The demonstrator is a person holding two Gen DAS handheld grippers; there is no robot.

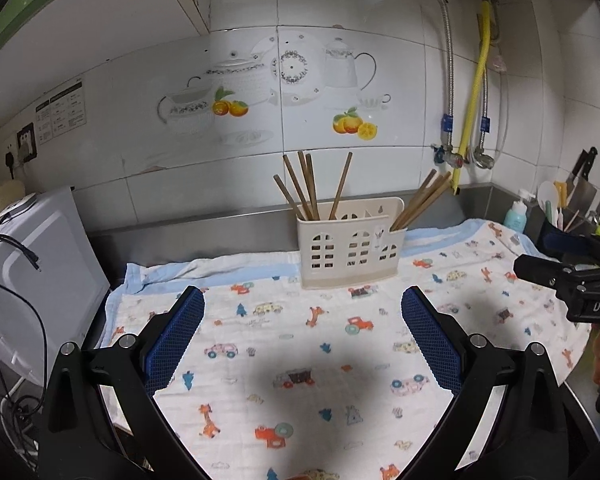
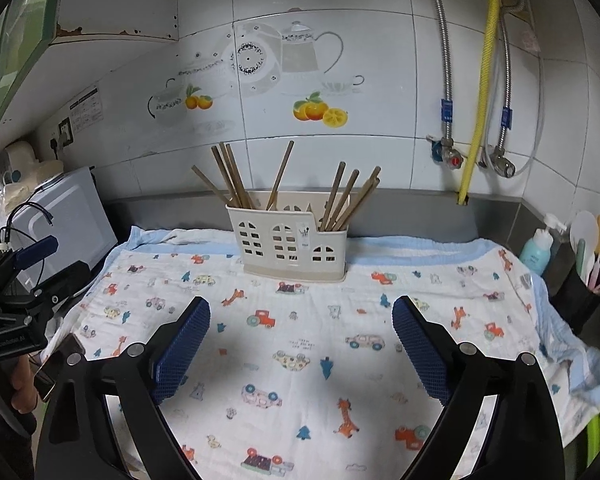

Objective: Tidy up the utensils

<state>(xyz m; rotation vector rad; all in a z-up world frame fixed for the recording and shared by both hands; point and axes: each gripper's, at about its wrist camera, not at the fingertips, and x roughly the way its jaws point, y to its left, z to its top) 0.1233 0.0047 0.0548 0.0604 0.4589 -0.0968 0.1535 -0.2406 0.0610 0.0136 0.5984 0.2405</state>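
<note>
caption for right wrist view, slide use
Open right tongs hover empty over a cartoon-print cloth, facing a cream utensil holder holding wooden chopsticks.

We see a stainless-steel kitchen counter (image 2: 400, 212) with a raised metal backsplash, mostly covered by a white muslin cloth (image 2: 300, 344) with a blue border, printed with cars and giraffes. At twelve o'clock on the cloth stands a cream plastic utensil caddy (image 2: 288, 246) with window-shaped cutouts. At nine o'clock sits a white microwave oven (image 2: 66, 224); at three o'clock, a turquoise pump bottle (image 2: 537, 250).

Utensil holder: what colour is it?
Cream holder, with window-shaped cutouts; clearest in the right wrist view.
</note>
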